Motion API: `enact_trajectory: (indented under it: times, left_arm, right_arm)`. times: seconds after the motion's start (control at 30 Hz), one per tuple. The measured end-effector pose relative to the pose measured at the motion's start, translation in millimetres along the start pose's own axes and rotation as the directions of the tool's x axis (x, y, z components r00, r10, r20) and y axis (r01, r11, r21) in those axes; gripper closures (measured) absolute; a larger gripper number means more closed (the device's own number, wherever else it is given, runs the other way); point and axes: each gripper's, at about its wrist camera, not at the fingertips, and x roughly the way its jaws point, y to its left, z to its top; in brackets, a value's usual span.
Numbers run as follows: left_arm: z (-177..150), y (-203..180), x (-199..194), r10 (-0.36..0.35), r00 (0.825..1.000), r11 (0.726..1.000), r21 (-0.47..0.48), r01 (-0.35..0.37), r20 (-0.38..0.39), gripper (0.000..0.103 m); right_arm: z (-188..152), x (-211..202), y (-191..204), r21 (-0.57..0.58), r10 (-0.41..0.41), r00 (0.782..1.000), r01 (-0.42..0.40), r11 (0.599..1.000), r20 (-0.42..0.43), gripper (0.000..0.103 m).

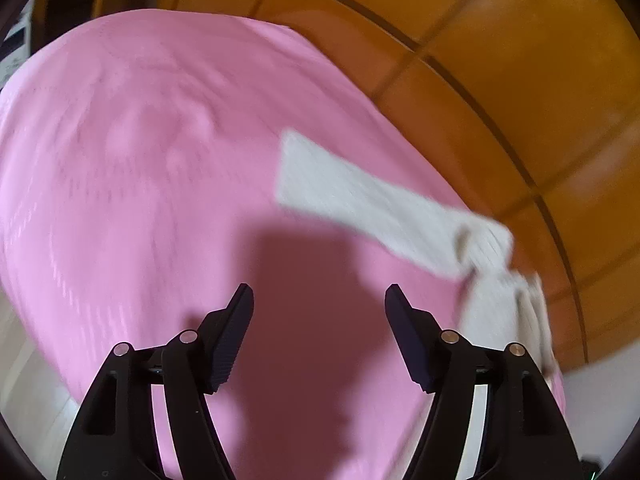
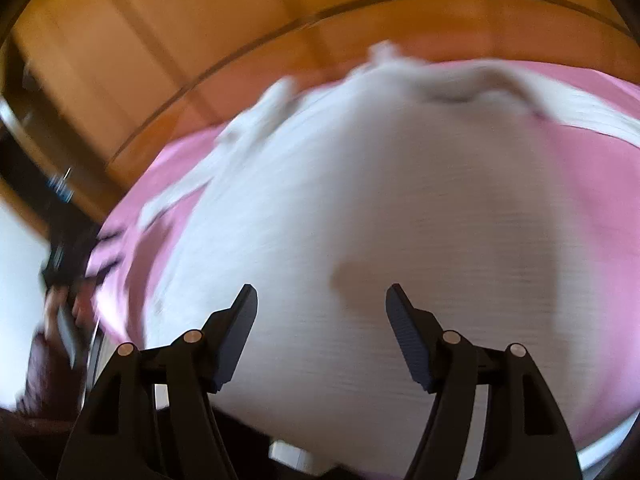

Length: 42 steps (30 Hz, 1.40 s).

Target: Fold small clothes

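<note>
garment (image 2: pixel 360 208): white, ribbed, small, spread flat on a pink sheet (image 1: pixel 120 140); both views are motion-blurred, so seams and collar cannot be read. in the right wrist view the body of the garment fills the middle, directly ahead of and beneath the right gripper (image 2: pixel 321 300); one sleeve runs off toward the upper left, another band of white toward the upper right. in the left wrist view only a sleeve (image 1: pixel 360 196) shows, a long strip lying diagonally from centre to lower right, its outer end bunched near the sheet's edge; it lies ahead and to the right of the left gripper (image 1: pixel 319 300), apart from it. left gripper: jaws spread wide, nothing between them, over bare pink sheet, its shadow below. right gripper: jaws likewise spread, empty, over the white cloth; contact cannot be told. nearer arm: the right, by judgement, for the body; the left sits nearer the loose sleeve. long axis of that sleeve: diagonal, so a pinch at its free end would likely need the left jaws turned across it. edges: the sheet ends close behind the garment against orange wood panelling (image 1: pixel 500 60); little room there. open room: broad bare sheet to the left of the sleeve, fit for folding inward. fold not yet begun, by judgement.
</note>
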Motion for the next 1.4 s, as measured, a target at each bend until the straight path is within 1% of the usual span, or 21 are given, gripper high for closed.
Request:
enact_trajectory:
  times: [0.17,0.3,0.33,0.37,0.4,0.5,0.63,0.77,0.8,0.83,0.87,0.9,0.93,0.97,1.0,1.07,1.13,1.2,1.23,1.3,1.4]
  left_arm:
    - [51,19,46,0.082,0.997,0.993,-0.085,-0.083,-0.008,0.034]
    - [74,16,72,0.067,0.998,0.995,-0.067,-0.067,-0.002,0.037]
    - [79,9,79,0.091,0.996,0.996,-0.026,-0.091,0.002,0.071]
    - [81,5,80,0.103,0.995,0.995,0.005,-0.103,-0.005,0.096]
    - [90,4,83,0.122,0.992,0.992,0.026,-0.122,-0.015,0.099]
    - [122,12,62,0.184,0.979,0.982,0.023,-0.187,0.091,0.099]
    - [163,39,16,0.288,0.93,0.957,-0.045,-0.285,0.229,0.1]
    - [167,49,12,0.386,0.886,0.916,0.001,-0.4,0.258,0.1]
    - [163,49,18,0.406,0.879,0.906,0.017,-0.423,0.249,0.1]
    - [160,53,23,0.407,0.886,0.906,0.024,-0.422,0.224,0.1]
    - [154,55,32,0.384,0.906,0.918,0.033,-0.396,0.178,0.1]
    - [148,57,33,0.38,0.913,0.921,0.027,-0.388,0.152,0.097]
    - [140,55,37,0.371,0.92,0.926,0.021,-0.376,0.127,0.083]
    - [129,51,37,0.325,0.941,0.944,0.02,-0.329,0.093,0.06]
    - [119,47,35,0.263,0.962,0.964,0.018,-0.266,0.077,0.052]
    - [90,31,26,0.13,0.99,0.99,0.054,-0.133,0.059,0.049]
    - [60,12,19,0.006,1.0,0.993,0.122,-0.006,-0.003,0.049]
    - [20,-10,13,-0.124,0.987,0.971,0.193,0.141,-0.097,0.049]
    - [-6,-21,9,-0.175,0.972,0.949,0.237,0.209,-0.156,0.049]
    - [-45,-35,4,-0.223,0.944,0.913,0.288,0.289,-0.243,0.049]
    - [-90,-44,-2,-0.271,0.9,0.879,0.295,0.376,-0.34,0.049]
  right_arm:
    - [-2,41,34,-0.077,0.025,0.997,-0.031,0.997,-0.074,0.036]
    - [-8,51,29,-0.054,0.024,0.994,-0.03,0.998,-0.105,0.035]
    - [-8,53,27,-0.046,0.026,0.994,-0.031,0.998,-0.109,0.035]
    - [-8,55,26,-0.042,0.026,0.994,-0.031,0.999,-0.111,0.035]
    - [-8,55,27,-0.043,0.025,0.993,-0.03,0.999,-0.111,0.035]
    - [-4,59,28,-0.049,0.02,0.993,-0.026,0.998,-0.116,0.034]
    - [-3,61,26,-0.043,0.026,0.993,-0.031,0.999,-0.112,0.034]
    - [-1,64,28,-0.055,0.018,0.994,-0.024,0.998,-0.111,0.032]
    - [-1,65,29,-0.059,0.016,0.994,-0.023,0.998,-0.111,0.032]
    - [-1,65,30,-0.066,0.014,0.994,-0.021,0.998,-0.111,0.03]
    - [-2,65,31,-0.071,0.012,0.994,-0.02,0.997,-0.11,0.03]
    - [-2,64,31,-0.073,0.011,0.994,-0.019,0.997,-0.109,0.03]
    - [-2,63,29,-0.068,0.016,0.994,-0.023,0.997,-0.106,0.03]
    - [-2,63,29,-0.063,0.02,0.994,-0.027,0.998,-0.105,0.03]
    - [-2,62,28,-0.058,0.025,0.994,-0.031,0.998,-0.103,0.03]
    - [-1,58,26,-0.048,0.03,0.995,-0.035,0.998,-0.099,0.03]
    - [2,46,18,-0.028,0.019,0.997,-0.021,0.999,-0.081,0.03]
    - [5,28,1,-0.004,-0.037,0.999,0.037,0.999,-0.038,0.03]
    - [6,20,-7,0.013,-0.065,0.998,0.066,0.998,-0.023,0.028]
    - [3,0,-34,0.073,-0.133,0.991,0.132,0.989,0.009,0.027]
    - [-11,-34,-78,0.16,-0.277,0.96,0.268,0.95,0.035,0.027]
